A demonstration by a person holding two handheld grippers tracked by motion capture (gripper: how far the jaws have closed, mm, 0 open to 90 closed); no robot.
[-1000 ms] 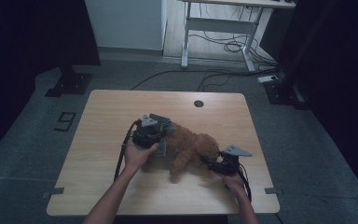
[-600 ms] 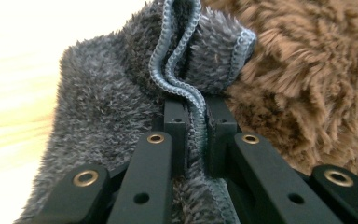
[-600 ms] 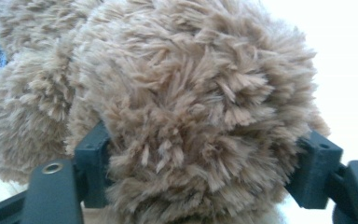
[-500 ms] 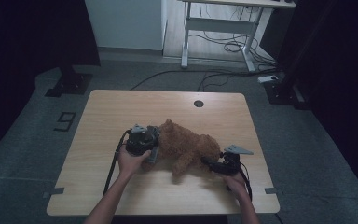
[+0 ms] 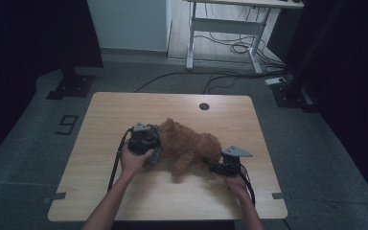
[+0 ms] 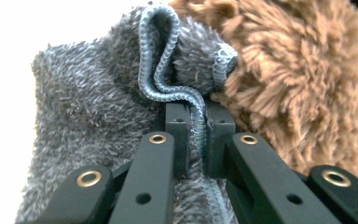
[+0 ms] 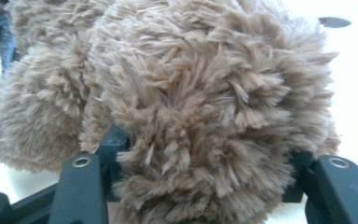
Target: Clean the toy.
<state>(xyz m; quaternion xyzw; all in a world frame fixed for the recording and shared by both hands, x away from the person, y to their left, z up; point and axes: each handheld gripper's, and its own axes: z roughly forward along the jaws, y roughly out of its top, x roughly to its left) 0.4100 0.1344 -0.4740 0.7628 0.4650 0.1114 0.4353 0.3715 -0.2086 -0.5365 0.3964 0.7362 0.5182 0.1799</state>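
One sign can be read: a dark figure 9 point(image 5: 67, 124) marked on the grey floor point(image 5: 24, 143), just off the left edge of the table point(image 5: 124, 110), near its far left corner. The plush toy, the fleece cloth, the tools and the table top carry no readable lettering, labels or brands.

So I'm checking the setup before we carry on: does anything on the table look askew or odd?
Only the brown plush toy: it lies on its side on the table. The left gripper pinches the hem of a grey fuzzy garment bunched at one end; the right gripper straddles a plush limb. No damage shows.
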